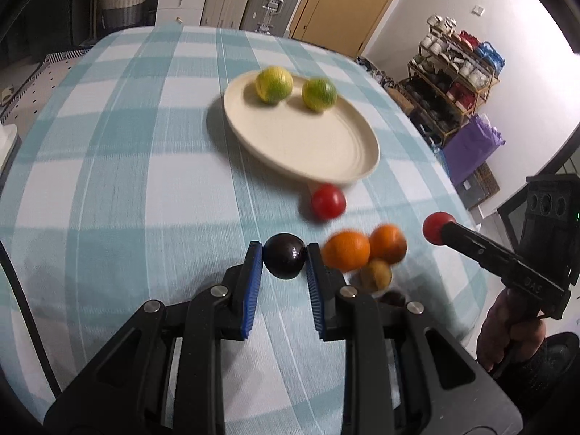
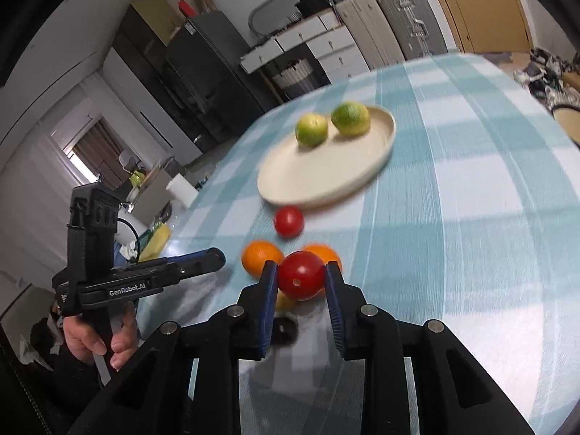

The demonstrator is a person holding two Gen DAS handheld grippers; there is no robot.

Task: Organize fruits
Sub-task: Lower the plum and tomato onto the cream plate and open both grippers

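Observation:
My left gripper (image 1: 284, 253) is shut on a dark purple plum (image 1: 284, 260), held above the checked tablecloth. My right gripper (image 2: 301, 272) is shut on a red tomato (image 2: 301, 280); it shows in the left wrist view (image 1: 436, 232) too. A cream plate (image 1: 308, 145) holds two green-yellow limes (image 1: 273, 84) (image 1: 319, 93), also in the right wrist view (image 2: 311, 129) (image 2: 351, 119). A second red tomato (image 1: 328, 201) lies just before the plate. Two oranges (image 1: 346, 250) (image 1: 388, 243) and a small yellowish fruit (image 1: 375, 275) lie near my grippers.
The table (image 1: 127, 181) has a blue-and-white checked cloth. Another dark fruit (image 1: 393, 298) lies behind my left finger. A shelf rack (image 1: 453, 83) stands at the right wall; suitcases and drawers stand beyond the far edge.

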